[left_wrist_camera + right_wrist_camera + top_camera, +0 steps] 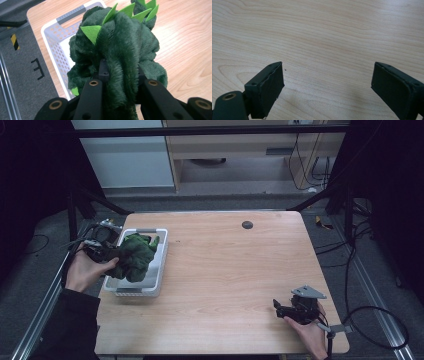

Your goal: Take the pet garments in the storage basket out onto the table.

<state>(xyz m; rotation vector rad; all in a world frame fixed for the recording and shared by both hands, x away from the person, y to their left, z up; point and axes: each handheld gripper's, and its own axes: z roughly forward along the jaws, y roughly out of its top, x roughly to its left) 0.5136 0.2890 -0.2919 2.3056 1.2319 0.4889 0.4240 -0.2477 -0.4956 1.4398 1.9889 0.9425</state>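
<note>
Over the basket (159,265), plush dinosaur (134,256) hides left gripper (114,256).

Lab: framed test table (225,270) (cables (367,320) trailing).

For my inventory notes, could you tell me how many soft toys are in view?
1. A green dinosaur soft toy is clamped in the left gripper above the white basket; it may hide others in there.

One green plush dinosaur (134,256) (spiked), one white perforated basket (159,265), one wooden table (225,280), two grippers.
</note>
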